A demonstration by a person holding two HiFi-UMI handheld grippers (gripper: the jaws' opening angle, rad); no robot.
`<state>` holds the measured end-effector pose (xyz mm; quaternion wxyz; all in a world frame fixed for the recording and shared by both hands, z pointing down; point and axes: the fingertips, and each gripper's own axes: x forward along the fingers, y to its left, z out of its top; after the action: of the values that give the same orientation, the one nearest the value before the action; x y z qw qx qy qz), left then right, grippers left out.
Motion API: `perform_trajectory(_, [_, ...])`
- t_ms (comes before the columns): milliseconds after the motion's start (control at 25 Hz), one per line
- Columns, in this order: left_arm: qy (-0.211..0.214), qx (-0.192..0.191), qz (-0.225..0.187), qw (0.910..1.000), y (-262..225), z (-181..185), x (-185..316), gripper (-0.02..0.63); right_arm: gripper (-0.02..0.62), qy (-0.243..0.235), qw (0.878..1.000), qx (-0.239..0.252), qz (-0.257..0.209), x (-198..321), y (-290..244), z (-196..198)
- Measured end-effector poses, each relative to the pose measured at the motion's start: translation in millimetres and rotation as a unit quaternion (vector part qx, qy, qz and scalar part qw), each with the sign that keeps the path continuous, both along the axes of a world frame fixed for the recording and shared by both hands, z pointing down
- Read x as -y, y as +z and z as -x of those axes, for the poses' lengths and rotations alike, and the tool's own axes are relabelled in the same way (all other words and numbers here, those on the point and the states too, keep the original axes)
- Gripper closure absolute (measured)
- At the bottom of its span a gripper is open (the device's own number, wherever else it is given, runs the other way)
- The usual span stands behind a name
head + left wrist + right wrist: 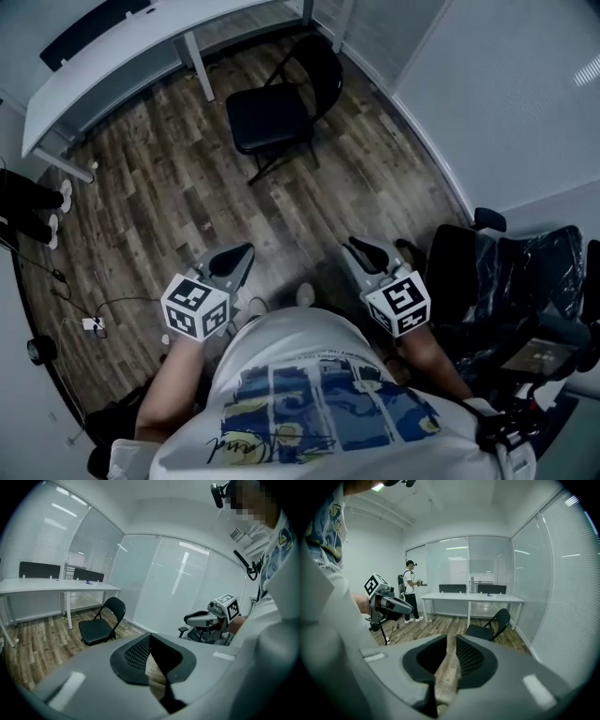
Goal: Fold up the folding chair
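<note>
The black folding chair stands unfolded on the wood floor, far ahead of both grippers, its backrest toward the glass wall. It shows small in the left gripper view and in the right gripper view. My left gripper is held low in front of the person, jaws shut with nothing between them. Level with it, my right gripper has its jaws a little apart, and only floor shows through the gap. Neither gripper touches the chair.
A long white desk runs along the wall behind the chair. At the right stands a plastic-covered office chair. Another person stands by the desk's far end. Cables and a plug lie on the floor at the left.
</note>
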<state>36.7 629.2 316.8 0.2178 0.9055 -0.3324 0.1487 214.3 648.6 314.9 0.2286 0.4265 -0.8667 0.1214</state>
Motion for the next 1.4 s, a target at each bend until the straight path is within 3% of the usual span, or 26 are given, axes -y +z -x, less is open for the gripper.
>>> perform_trajectory(600, [-0.077,0.028,-0.006,0.9966,11,-58,55,0.535,0.508,-0.018,1.000,0.012,-0.004,55,22,-78])
perform_trajectory(960, [-0.067,0.026,-0.002,0.9974,6,-54,84,0.529,0.506,0.008,1.000,0.020,0.013,78,22,-77])
perform_trajectory(1400, [-0.048,0.001,0.013,0.9988,26,-42,201,0.520,0.506,0.044,0.999,0.001,0.021,182,30,-68])
